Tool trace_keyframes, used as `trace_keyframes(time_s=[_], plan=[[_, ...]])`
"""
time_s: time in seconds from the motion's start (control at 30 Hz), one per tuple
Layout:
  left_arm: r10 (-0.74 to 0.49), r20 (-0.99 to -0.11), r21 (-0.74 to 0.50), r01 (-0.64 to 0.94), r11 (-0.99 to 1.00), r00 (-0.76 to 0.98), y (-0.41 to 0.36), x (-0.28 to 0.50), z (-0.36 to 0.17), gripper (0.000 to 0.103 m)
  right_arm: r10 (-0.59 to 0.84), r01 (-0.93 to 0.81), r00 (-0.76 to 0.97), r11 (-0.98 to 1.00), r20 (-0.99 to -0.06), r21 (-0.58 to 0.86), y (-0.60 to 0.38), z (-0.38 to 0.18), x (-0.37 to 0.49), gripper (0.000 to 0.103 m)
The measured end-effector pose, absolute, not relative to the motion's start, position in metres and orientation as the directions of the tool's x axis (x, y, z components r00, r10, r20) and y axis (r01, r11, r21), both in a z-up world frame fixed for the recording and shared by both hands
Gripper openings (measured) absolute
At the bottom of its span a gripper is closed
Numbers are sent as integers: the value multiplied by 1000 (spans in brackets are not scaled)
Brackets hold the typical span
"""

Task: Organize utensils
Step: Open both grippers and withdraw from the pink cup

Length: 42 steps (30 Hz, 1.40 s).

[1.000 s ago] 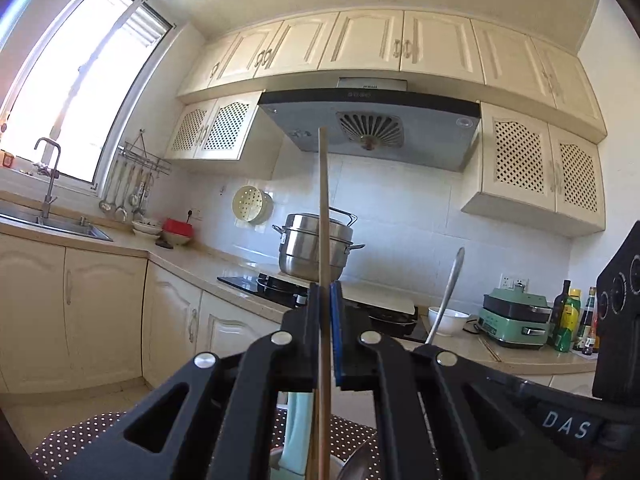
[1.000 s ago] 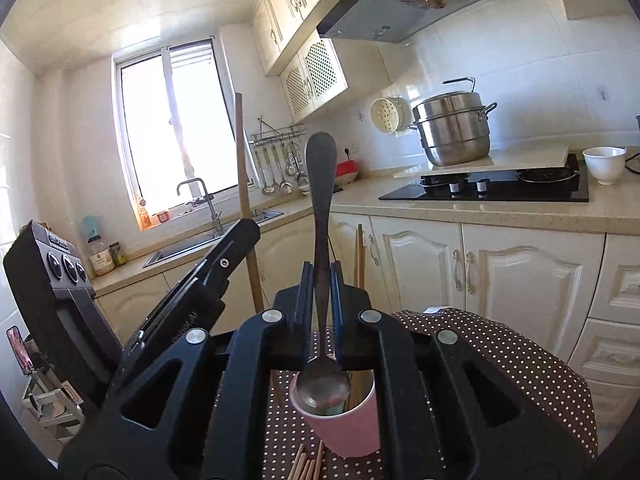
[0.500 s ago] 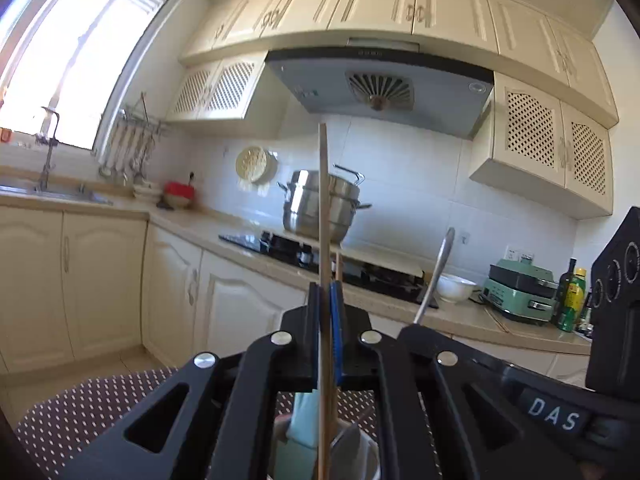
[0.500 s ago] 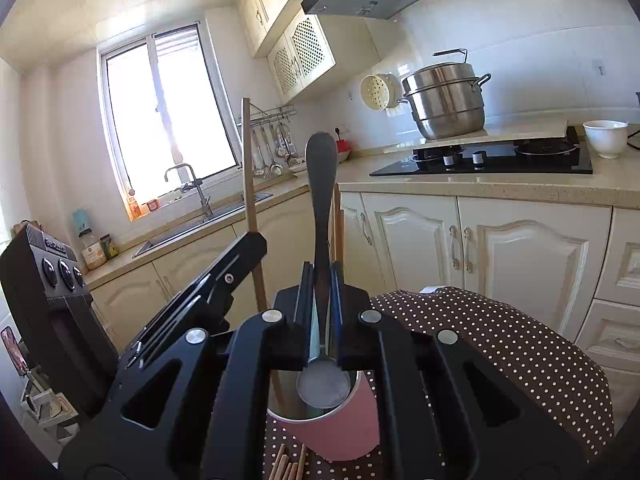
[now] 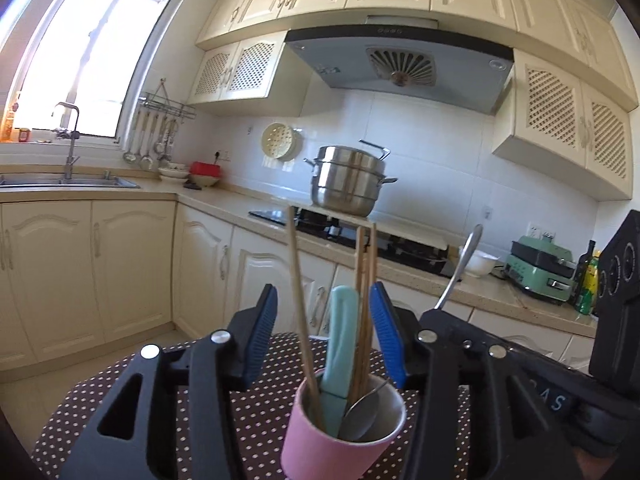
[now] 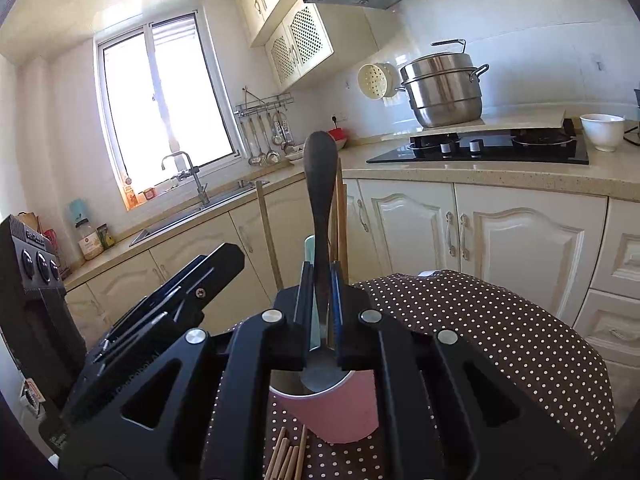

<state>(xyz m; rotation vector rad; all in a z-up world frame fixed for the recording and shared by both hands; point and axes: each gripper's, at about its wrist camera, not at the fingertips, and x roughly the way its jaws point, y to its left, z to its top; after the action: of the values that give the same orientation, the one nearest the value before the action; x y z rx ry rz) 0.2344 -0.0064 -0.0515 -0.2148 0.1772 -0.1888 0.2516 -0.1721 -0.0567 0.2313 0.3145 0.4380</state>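
A pink cup (image 5: pixel 344 424) stands on the dotted tablecloth (image 5: pixel 100 392) and holds chopsticks, a teal-handled utensil (image 5: pixel 342 340) and the bowl of a metal spoon (image 5: pixel 360 412). My left gripper (image 5: pixel 324 332) hovers just above the cup with its jaws opening. One chopstick (image 5: pixel 298 292) leans free between its blue pads (image 5: pixel 264 332), its foot in the cup. My right gripper (image 6: pixel 320 292) is shut on the metal spoon (image 6: pixel 320 184), handle up, with the bowl dipping into the pink cup (image 6: pixel 340 412).
Several loose chopsticks (image 6: pixel 286 460) lie on the cloth in front of the cup. Behind runs a counter with a hob (image 6: pixel 500 148), a steel steamer pot (image 6: pixel 444 88), a white bowl (image 6: pixel 602 130) and a sink (image 5: pixel 60 180). Cream cabinets stand below.
The left jaws have parted and let go of the chopstick, which now leans in the cup. Both grippers have sunk toward the cup, and the spoon's bowl sits lower in it.
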Motion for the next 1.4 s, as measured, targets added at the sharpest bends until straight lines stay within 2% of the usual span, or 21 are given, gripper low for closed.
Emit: trace_keyframes(time_s=[0.2, 0.53, 0.6, 0.67, 1.13, 1.4], plan=[[-140, -222, -202, 95, 975, 965, 3, 224, -49, 57, 438, -367, 858, 888, -270, 276, -166, -60, 249, 9], [-96, -228, -161, 60, 985, 969, 9, 198, -34, 59, 398, -324, 874, 904, -279, 278, -166, -55, 235, 10], [-95, -227, -160, 60, 985, 969, 9, 196, -33, 61, 389, -316, 876, 910, -286, 270, -165, -53, 230, 25], [-90, -226, -156, 55, 986, 970, 9, 190, -29, 62, 380, -311, 884, 913, -273, 265, -165, -50, 224, 29], [-51, -213, -94, 32, 995, 976, 4, 138, -11, 71, 373, -314, 890, 918, -261, 243, -170, -39, 181, 29], [-28, -254, -81, 8, 997, 967, 2, 115, -16, 73, 363, -307, 890, 924, -275, 226, -174, -41, 155, 29]])
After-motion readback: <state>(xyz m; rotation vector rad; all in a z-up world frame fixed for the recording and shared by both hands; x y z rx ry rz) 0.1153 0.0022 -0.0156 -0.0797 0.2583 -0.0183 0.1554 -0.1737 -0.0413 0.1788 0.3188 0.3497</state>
